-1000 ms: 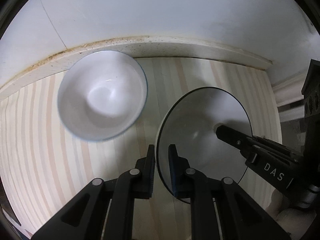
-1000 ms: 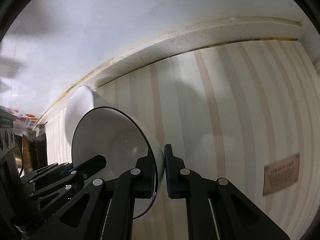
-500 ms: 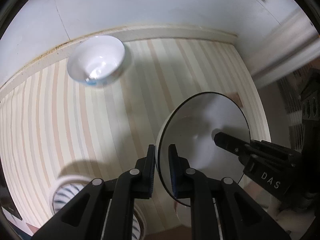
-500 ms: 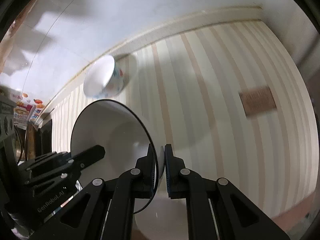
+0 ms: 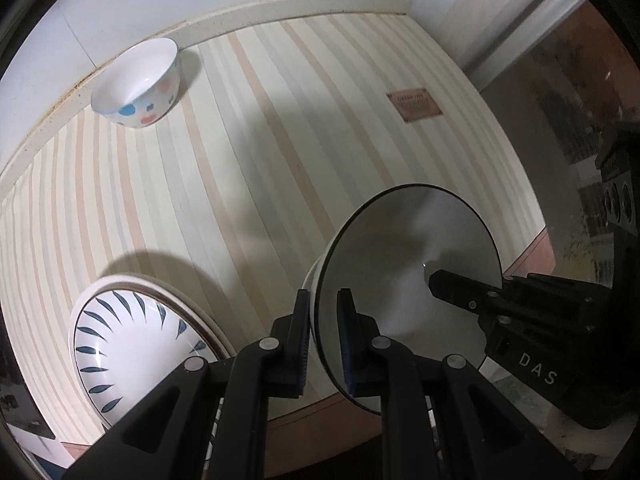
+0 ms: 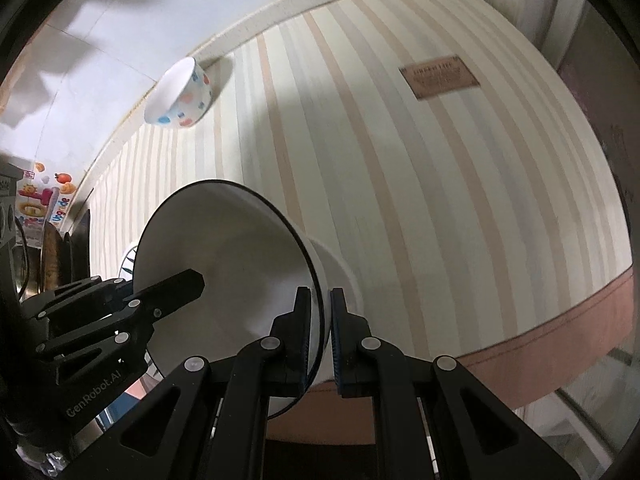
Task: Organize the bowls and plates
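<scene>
Both tongs, left (image 5: 323, 332) and right (image 6: 320, 334), clamp white bowl (image 5: 404, 264) rim, aloft lower right. Spotted bowl (image 5: 136, 84) upper left, leaf-pattern plate (image 5: 136, 344) lower left on table (image 5: 280, 152): unstacked, sorting likely barely begun.

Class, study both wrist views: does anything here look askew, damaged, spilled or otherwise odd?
Only one thing: the black-rimmed bowl is tipped on edge above the table, with the left gripper and right gripper pinching opposite sides of its rim. The dotted bowl and the striped plate sit flat. No cracks or spills show.
</scene>
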Demonstrator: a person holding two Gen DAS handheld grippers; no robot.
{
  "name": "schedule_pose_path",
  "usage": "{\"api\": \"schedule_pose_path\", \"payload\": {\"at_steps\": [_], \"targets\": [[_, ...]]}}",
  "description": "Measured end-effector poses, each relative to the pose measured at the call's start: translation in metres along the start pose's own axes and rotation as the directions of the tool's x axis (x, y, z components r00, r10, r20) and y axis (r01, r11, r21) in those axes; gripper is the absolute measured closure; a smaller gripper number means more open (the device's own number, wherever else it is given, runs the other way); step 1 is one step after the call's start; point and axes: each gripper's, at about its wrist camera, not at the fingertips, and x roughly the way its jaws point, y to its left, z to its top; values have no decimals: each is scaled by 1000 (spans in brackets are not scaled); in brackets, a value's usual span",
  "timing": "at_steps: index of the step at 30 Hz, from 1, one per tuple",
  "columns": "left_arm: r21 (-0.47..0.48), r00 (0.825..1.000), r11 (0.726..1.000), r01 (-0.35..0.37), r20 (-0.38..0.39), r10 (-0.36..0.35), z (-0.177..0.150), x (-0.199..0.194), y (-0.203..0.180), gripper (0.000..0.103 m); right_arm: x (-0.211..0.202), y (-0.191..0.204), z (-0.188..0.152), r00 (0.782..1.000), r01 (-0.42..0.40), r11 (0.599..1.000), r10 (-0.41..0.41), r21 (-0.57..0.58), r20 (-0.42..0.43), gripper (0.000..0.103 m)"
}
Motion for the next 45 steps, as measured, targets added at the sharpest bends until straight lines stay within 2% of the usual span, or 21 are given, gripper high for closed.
{"api": "schedule_pose_path", "payload": {"at_steps": [6, 16, 31, 45], "targets": [[8, 999, 1000, -27, -38, 27, -8, 10, 1, 92, 13, 2, -4, 1000, 2, 1000, -2, -7, -20, 92], [22, 996, 997, -69, -50, 70, -16, 22, -5, 92, 26, 4, -3, 999, 18, 1000, -19, -24, -43, 92], [25, 995, 996, -85, -59, 86, -15, 31, -7, 92, 35, 2, -1, 999, 27, 999, -28, -37, -46, 92], [-1, 995, 997, -78, -68, 77, -15, 36, -1, 92, 33, -5, 0, 998, -23, 1000, 24, 10, -58, 85]]}}
